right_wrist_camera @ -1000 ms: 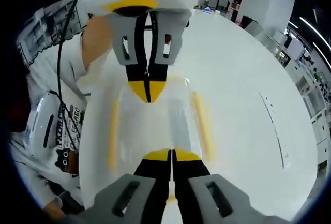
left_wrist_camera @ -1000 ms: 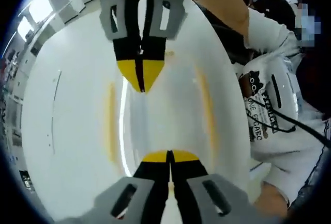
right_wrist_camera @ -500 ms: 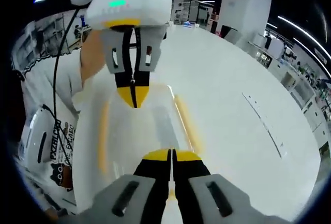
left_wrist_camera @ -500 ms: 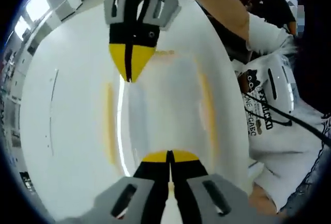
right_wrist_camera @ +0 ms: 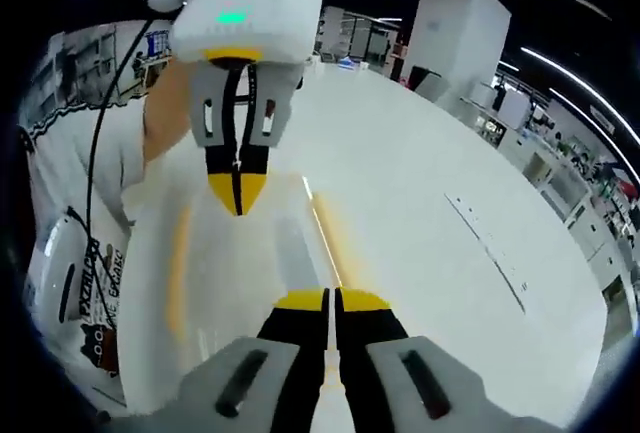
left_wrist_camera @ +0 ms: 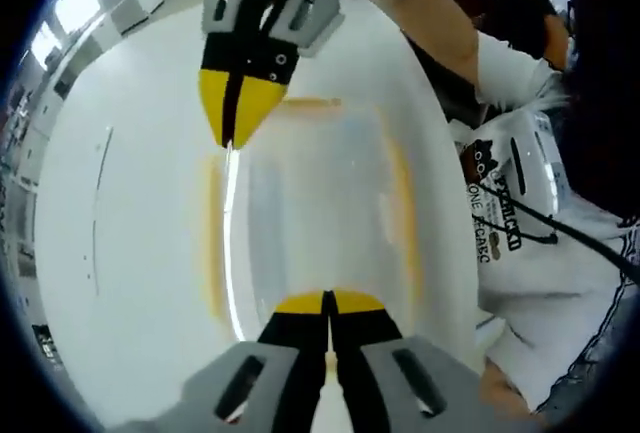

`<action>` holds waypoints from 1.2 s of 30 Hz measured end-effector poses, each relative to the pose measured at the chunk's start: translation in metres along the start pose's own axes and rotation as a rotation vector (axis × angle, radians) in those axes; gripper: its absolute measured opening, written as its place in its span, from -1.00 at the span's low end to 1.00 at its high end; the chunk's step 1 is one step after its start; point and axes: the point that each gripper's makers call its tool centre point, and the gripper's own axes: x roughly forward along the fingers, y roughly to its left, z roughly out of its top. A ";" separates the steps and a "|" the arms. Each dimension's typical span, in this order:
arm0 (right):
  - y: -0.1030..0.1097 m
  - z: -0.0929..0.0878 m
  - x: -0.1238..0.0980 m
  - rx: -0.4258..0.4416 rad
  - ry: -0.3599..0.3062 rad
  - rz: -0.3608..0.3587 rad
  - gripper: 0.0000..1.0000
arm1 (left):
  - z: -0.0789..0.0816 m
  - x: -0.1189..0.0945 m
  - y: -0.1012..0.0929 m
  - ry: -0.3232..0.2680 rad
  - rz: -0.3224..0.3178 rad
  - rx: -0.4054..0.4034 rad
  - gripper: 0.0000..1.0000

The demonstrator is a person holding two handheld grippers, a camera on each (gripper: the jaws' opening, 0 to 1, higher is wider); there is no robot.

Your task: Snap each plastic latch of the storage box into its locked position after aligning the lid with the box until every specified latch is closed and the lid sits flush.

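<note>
The left gripper rests its closed yellow tips on the near edge of the clear storage box, which sits on a white table. Opposite, the right gripper, jaws together, points at the box's far edge beside a person's forearm.
</note>
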 end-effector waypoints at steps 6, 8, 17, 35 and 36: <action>-0.006 -0.003 0.001 0.025 -0.024 -0.021 -0.93 | -0.003 -0.001 -0.002 0.005 0.008 -0.018 -1.00; -0.007 -0.002 0.001 0.026 -0.032 -0.023 -0.87 | -0.004 -0.001 -0.002 0.011 0.014 -0.028 -1.00; -0.006 0.010 0.006 -0.023 -0.061 -0.029 -0.83 | -0.011 0.000 -0.008 0.056 0.047 -0.050 -1.00; -0.020 0.024 0.028 -0.052 0.006 0.014 -0.97 | -0.015 0.000 -0.010 0.037 0.072 -0.081 -1.00; -0.021 0.024 0.029 -0.055 0.014 0.021 -0.98 | -0.015 0.000 -0.010 0.038 0.073 -0.082 -1.00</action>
